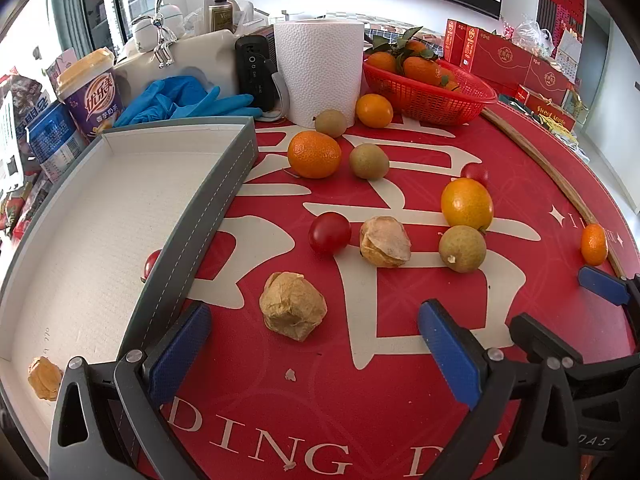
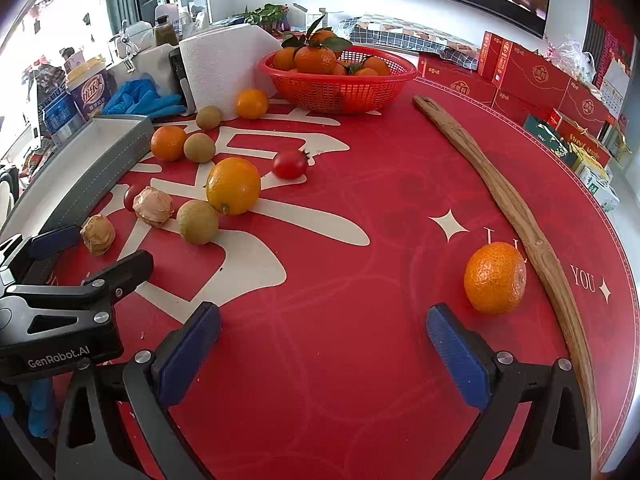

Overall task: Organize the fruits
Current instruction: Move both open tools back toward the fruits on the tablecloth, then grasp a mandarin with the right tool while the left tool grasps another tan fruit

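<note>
Loose fruit lies on the red mat. My left gripper (image 1: 316,344) is open, and a papery husked fruit (image 1: 292,306) sits on the mat just ahead between its fingers, untouched. To its left is the grey tray (image 1: 224,184), which holds another husked fruit (image 1: 44,378) and a cherry tomato (image 1: 152,262). Further ahead are a cherry tomato (image 1: 329,233), a third husked fruit (image 1: 384,242), green-brown round fruits (image 1: 462,248) and a yellow-orange citrus (image 1: 466,202). My right gripper (image 2: 324,344) is open and empty. A mandarin (image 2: 495,278) rests just beyond its right finger.
A red basket (image 2: 340,92) of leafy mandarins stands at the back, beside a paper towel roll (image 1: 320,68). Blue gloves (image 1: 180,100) and a drink cup (image 1: 90,92) sit behind the tray. A long wooden stick (image 2: 516,204) curves along the mat's right edge, with red boxes (image 2: 532,76) beyond.
</note>
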The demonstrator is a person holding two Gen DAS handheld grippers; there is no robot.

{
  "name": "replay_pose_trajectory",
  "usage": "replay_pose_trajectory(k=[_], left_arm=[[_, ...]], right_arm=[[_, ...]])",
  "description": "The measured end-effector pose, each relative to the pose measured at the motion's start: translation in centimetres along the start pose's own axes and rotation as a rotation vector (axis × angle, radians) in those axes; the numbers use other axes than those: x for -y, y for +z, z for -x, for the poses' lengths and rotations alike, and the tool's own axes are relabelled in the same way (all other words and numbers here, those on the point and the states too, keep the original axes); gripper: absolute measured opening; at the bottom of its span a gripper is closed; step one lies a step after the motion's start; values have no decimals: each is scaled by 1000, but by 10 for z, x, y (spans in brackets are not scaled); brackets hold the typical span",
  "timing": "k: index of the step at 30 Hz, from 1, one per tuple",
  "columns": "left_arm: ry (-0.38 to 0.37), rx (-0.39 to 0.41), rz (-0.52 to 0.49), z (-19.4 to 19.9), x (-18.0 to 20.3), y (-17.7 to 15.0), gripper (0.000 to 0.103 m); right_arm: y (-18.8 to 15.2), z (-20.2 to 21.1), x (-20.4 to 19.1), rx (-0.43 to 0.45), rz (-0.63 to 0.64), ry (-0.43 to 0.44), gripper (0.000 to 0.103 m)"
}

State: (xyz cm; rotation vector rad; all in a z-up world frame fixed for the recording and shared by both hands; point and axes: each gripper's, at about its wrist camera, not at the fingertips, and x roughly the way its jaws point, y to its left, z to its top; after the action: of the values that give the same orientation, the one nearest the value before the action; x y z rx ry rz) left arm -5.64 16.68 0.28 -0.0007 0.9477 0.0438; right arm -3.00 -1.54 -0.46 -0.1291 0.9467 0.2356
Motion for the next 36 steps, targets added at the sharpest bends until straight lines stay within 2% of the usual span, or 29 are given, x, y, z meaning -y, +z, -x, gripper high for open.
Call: replay_pose_trajectory(k=[22,33,36], left_arm=[[0,0,1,0,0,0,102],[2,-1,8,-2,1,3,102],[2,-1,7,-3,1,3,102]], right_arm=[[-2,3,1,0,4,0,103],[-34,25,27,-3,33,22,103],[-34,25,37,0,-6,6,103]])
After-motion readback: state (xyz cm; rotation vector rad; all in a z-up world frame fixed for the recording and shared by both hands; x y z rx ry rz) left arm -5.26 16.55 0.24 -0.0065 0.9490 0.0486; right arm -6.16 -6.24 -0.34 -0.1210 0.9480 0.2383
